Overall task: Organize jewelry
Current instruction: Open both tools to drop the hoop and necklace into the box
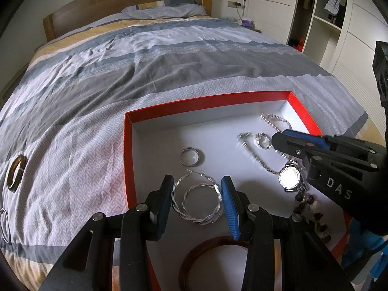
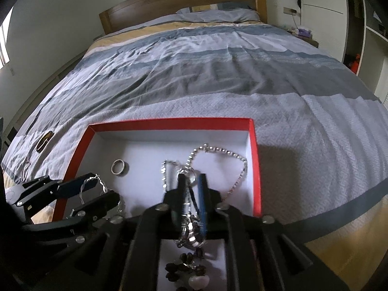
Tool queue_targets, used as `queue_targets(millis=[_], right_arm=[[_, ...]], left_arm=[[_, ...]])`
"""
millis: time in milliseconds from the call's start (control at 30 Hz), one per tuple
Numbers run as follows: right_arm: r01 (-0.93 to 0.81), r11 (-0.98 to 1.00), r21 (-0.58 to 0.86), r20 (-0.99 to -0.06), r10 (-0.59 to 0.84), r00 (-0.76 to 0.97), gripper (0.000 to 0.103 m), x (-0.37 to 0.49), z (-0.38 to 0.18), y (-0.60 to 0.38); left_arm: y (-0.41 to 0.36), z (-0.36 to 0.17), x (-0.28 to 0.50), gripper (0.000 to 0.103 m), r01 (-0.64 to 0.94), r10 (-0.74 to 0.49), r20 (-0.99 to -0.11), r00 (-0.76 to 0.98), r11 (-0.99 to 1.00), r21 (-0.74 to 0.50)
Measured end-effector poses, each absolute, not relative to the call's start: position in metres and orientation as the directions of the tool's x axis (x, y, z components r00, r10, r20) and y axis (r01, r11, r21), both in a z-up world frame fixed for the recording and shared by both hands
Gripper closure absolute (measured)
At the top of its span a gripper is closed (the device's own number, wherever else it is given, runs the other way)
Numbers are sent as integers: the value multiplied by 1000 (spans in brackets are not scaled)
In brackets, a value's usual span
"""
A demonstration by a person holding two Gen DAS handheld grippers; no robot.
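**Jewelry sort: both tongs working inside the red box**

Red box (image 1: 303,111) sitting on the bed (image 1: 145,72), white floor, already loaded.

Left tongs (image 1: 197,194): spread, straddling a pair of twisted silver hoop earrings (image 1: 201,203) near the box's near-left wall. Pads either side of the hoops; contact hard to confirm, reads as no firm pinch yet.

Right tongs (image 2: 192,184): narrowed on a silver ring (image 2: 192,175) with chain links bunched around it, right half of the box. Blurred, so cannot tell whether actually clamped.

Also in the box: plain silver band (image 1: 189,156) left of centre, beaded silver chain (image 2: 218,151) toward the far-right corner, watch (image 1: 289,178), dark bead bracelet (image 1: 315,213) near right, brown bangle (image 1: 211,262) at the near edge under the left tongs.

Outside, on the bed to the left: brown ring-shaped bangle (image 1: 15,172) and a thin hoop (image 1: 4,225), probably next in.

Handling judgement:
- Hoops: light, thin wire, springy, slippery metal. Best taken across the twisted rim, gentle squeeze; risk of flicking out or bending.
- Chain: limp, no stiffness, will drape and snag on ring and watch. Better lifted at a bunched section, slowly.
- Ring: small, hard, smooth; prone to skating sideways out of the pads.
- Bangles: rigid; grip across the rim.
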State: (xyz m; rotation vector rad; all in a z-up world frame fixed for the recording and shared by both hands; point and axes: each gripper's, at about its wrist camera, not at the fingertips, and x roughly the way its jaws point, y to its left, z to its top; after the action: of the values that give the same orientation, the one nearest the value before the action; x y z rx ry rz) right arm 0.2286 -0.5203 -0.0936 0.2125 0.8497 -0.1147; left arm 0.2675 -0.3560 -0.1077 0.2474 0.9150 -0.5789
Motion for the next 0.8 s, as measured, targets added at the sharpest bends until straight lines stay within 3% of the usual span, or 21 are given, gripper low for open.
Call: queue_targets(millis=[100,800], right_arm=[[194,971,143,-750,-22,661,78,223,-88,-522],[255,954,157,-725,-64,685,77,155,-33,-511]], left_arm=[[-355,-106,265,54,575,-365,-803,470,817,-35],[-326,-42,212,24,572,-396,-752,528,820,-30]])
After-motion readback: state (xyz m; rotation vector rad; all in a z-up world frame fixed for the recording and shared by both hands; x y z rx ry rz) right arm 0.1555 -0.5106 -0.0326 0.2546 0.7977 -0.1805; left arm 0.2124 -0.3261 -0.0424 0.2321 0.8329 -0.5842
